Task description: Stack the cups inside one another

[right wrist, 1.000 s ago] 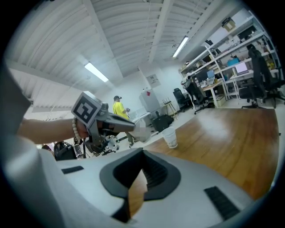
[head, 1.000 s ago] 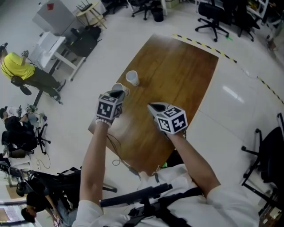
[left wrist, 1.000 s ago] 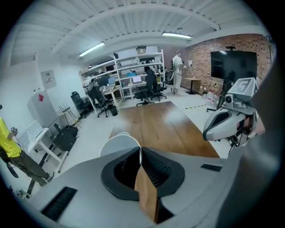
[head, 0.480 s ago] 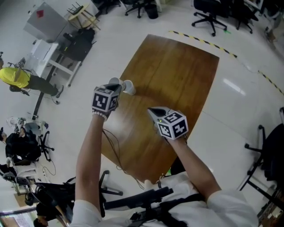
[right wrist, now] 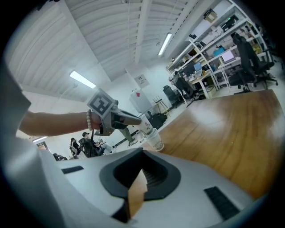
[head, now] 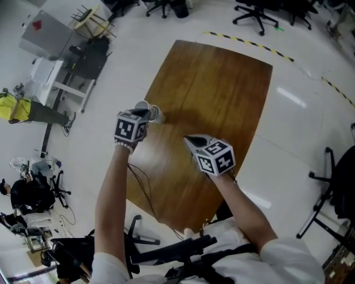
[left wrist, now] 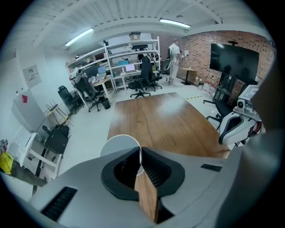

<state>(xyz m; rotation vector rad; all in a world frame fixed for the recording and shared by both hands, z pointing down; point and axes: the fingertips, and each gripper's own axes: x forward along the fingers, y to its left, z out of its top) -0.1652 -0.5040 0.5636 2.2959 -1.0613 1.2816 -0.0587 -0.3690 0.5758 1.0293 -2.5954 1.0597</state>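
Note:
My left gripper (head: 145,113) is shut on the rim of a white paper cup (head: 142,106) near the left edge of the wooden table (head: 222,83). In the left gripper view that cup's round mouth (left wrist: 119,144) sits just beyond the jaws, and the left gripper (left wrist: 141,153) pinches its wall. The right gripper view shows the held cup (right wrist: 144,124) tilted, its bottom end dipping into the mouth of a second white cup (right wrist: 155,140) that stands on the table. My right gripper (head: 188,138) hovers over the table's near half, shut with nothing in it.
The table's left edge runs close by the cups, with white floor below. Office chairs (head: 260,8) stand beyond the far end, and a white cabinet (head: 47,30) and desks lie at the left. A person in yellow (head: 11,105) is at the far left.
My left gripper carried its cup over to the standing cup; the two were apart a second ago and now meet. My right gripper drifted slightly lower and nearer.

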